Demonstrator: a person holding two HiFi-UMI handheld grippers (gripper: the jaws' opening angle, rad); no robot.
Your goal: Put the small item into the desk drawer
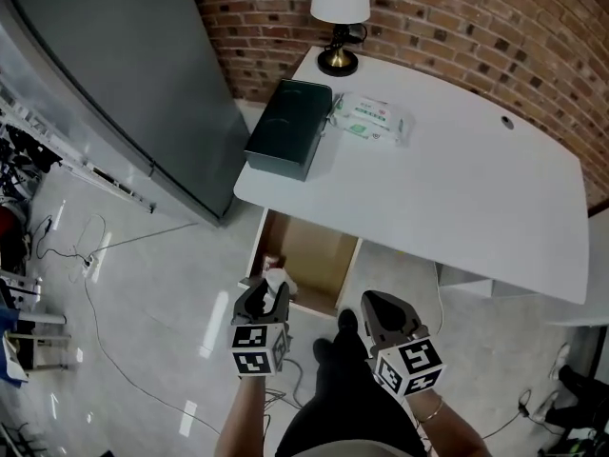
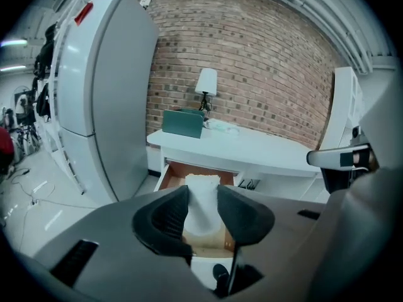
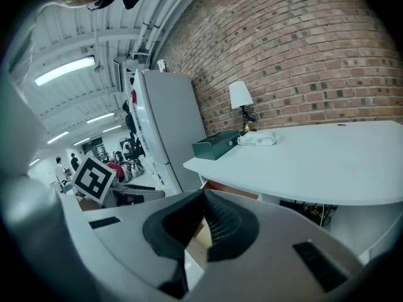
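My left gripper [image 1: 267, 296] is shut on a small white item [image 1: 278, 280], which stands up between its pads [image 2: 203, 201] in the left gripper view. It hovers over the front edge of the open wooden drawer [image 1: 306, 255] under the white desk [image 1: 447, 160]. The drawer [image 2: 182, 176] shows past the item in the left gripper view. My right gripper [image 1: 381, 314] hangs beside the left one, to its right, in front of the drawer; its jaws meet with nothing between them [image 3: 203, 214].
On the desk stand a dark green box [image 1: 289, 127], a pack of wipes [image 1: 371, 119] and a lamp [image 1: 340, 12]. A grey fridge [image 1: 124, 84] rises at the left. Cables trail over the floor [image 1: 105, 255]. A small reddish thing [image 1: 270, 260] lies inside the drawer.
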